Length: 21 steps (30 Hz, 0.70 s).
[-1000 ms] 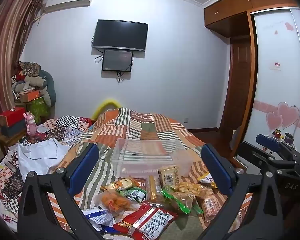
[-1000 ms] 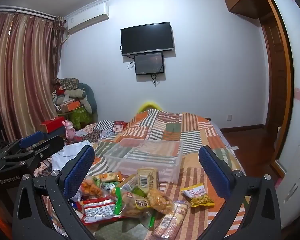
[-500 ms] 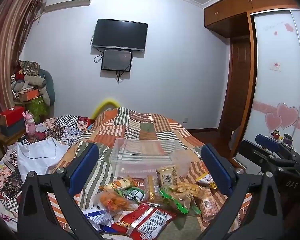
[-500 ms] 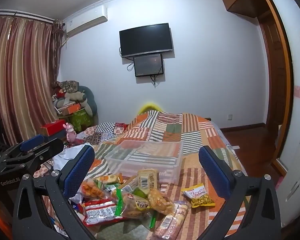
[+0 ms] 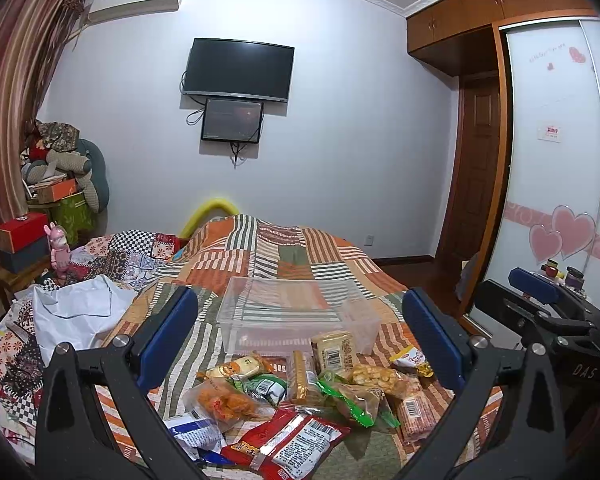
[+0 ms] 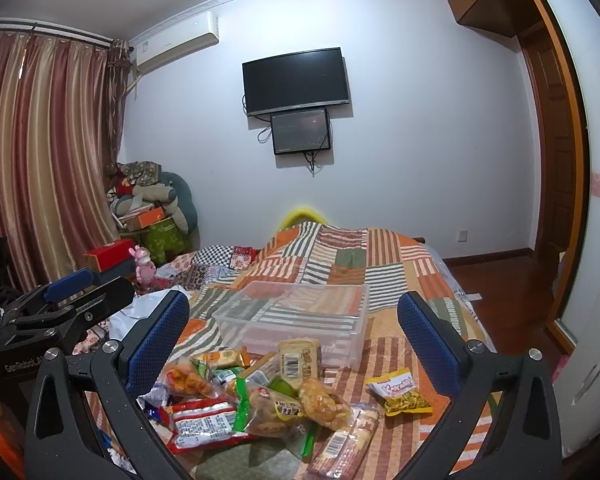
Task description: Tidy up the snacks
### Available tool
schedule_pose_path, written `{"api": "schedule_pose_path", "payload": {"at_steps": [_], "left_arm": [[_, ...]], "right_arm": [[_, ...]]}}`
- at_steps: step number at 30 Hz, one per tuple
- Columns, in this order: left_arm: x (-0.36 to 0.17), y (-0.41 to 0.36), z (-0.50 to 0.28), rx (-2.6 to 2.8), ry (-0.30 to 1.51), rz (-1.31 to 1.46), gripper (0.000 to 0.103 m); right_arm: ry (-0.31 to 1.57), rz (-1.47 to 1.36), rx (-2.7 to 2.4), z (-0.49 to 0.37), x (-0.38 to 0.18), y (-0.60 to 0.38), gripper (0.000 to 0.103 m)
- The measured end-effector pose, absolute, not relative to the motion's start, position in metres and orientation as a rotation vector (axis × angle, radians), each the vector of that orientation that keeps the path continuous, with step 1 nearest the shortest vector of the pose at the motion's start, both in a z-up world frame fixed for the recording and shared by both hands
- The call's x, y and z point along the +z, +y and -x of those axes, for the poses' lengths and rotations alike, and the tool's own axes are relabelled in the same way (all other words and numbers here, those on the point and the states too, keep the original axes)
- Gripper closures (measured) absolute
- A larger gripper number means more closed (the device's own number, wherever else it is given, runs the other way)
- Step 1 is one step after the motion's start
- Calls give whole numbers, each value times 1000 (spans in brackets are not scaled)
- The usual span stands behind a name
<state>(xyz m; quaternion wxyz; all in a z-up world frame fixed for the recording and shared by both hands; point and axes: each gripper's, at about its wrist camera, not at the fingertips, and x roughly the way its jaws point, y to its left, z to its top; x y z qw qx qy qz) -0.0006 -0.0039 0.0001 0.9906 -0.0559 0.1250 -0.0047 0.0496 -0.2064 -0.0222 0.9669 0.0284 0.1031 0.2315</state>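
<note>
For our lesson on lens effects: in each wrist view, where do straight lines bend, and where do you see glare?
Left wrist view: the wardrobe door bows outward near the right edge, dark vignette fills the corners, and glare sits on the red snack packet. Right wrist view: the curtain and door frame curve at the sides; the clear plastic bin shows only faint reflections.

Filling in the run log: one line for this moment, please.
left gripper: open, empty | right gripper: open, empty | clear bin: empty | snacks: piled on bed
</note>
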Motion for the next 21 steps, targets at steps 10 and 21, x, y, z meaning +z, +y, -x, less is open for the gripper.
{"api": "schedule_pose_path", "payload": {"at_steps": [10,21], "left_arm": [[0,-4,2,-15,250,115,0],[1,-5,3,-13,248,111,0]], "right_arm": [[207,-64,469,-49,-22,-208,0],[203,-69,469,-49,-21,-209,0]]}}
